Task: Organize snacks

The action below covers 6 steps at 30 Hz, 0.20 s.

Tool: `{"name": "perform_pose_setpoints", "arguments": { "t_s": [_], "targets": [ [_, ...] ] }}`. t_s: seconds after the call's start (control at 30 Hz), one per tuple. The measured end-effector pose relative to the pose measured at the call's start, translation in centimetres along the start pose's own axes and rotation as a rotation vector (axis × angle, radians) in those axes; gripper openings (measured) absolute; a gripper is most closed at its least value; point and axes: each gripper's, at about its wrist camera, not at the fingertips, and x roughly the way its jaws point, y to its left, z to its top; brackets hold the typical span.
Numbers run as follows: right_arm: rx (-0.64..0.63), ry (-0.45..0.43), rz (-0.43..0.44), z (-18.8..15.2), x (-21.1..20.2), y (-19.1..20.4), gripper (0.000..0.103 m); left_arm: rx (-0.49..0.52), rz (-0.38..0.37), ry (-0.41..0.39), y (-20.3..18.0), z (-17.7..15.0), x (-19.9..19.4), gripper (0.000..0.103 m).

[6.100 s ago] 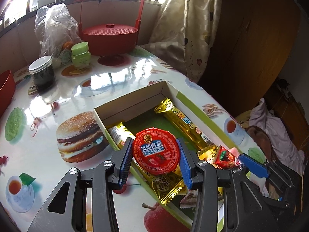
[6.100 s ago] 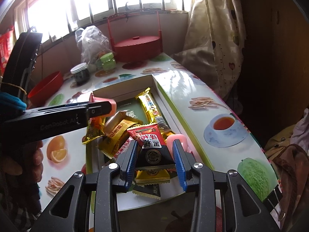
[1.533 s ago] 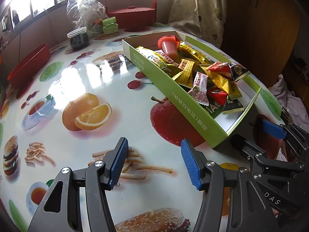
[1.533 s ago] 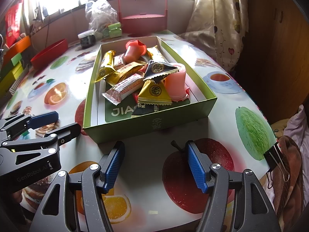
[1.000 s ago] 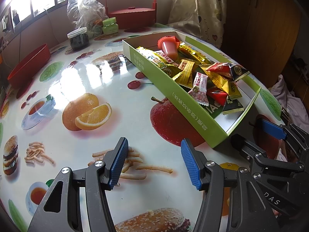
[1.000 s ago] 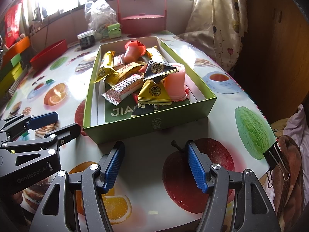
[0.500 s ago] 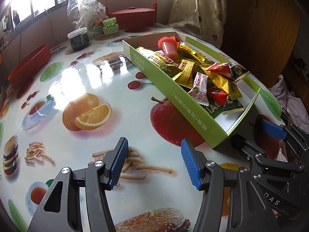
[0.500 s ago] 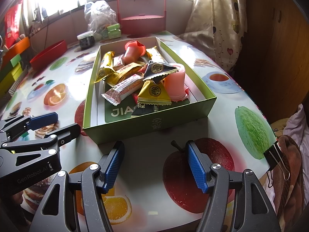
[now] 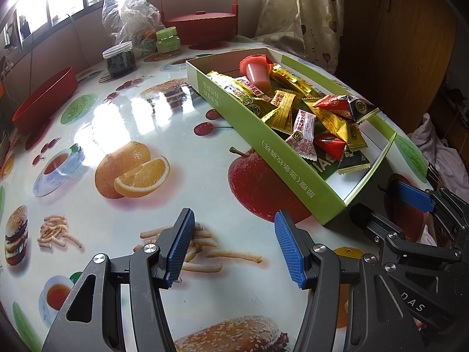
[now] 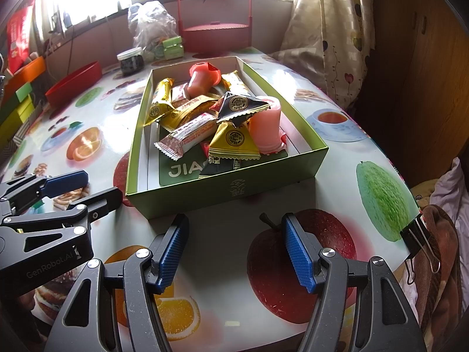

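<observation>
green cardboard box point(image 10: 234, 193) sits on my bench point(image 9: 140, 111), piled with wrapped snacks point(image 10: 234, 140) and two pink jelly cups point(image 10: 266, 129). my left tongs point(image 9: 234, 246) and right tongs point(image 10: 234, 252) both hang released and empty above the fruit-print cloth, just short of the box's near wall.

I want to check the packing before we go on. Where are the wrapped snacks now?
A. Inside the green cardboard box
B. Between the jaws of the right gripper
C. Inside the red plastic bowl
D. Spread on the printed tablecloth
A: the wrapped snacks lie piled inside the green cardboard box.
</observation>
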Motion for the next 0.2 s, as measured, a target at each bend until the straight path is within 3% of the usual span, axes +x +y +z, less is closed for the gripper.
{"name": "perform_pose_setpoints", "arguments": {
  "t_s": [0.2],
  "targets": [
    [0.0, 0.0, 0.0, -0.04, 0.02, 0.0, 0.066, 0.001, 0.001, 0.0, -0.01, 0.0, 0.0, 0.058]
  ]
}}
